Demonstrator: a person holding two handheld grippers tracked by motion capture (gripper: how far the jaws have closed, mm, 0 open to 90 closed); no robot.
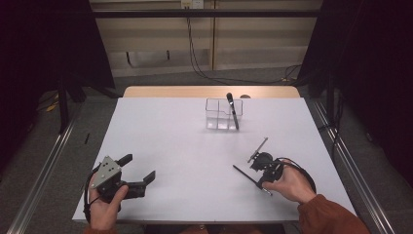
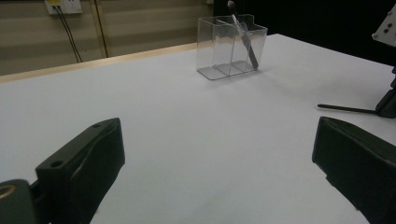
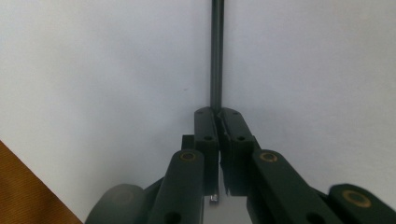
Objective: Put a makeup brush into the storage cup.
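Observation:
A thin dark rod [image 1: 243, 173] lies on the white table [image 1: 195, 146] at the near right. My right gripper [image 1: 259, 180] is shut on its near end; in the right gripper view the two jaws [image 3: 216, 112] meet around the rod [image 3: 216, 51], which runs straight away from them. The left gripper view shows the rod [image 2: 345, 109] at its right edge. My left gripper [image 1: 138, 167] rests at the near left, wide open, with bare table between its jaws [image 2: 217, 177].
A clear plastic organizer [image 1: 212, 119] with compartments stands at the far middle of the table, also in the left gripper view [image 2: 210, 51]. A dark slim tool [image 1: 233, 111] leans in its right compartment. An orange sleeve [image 1: 331, 214] covers the right forearm.

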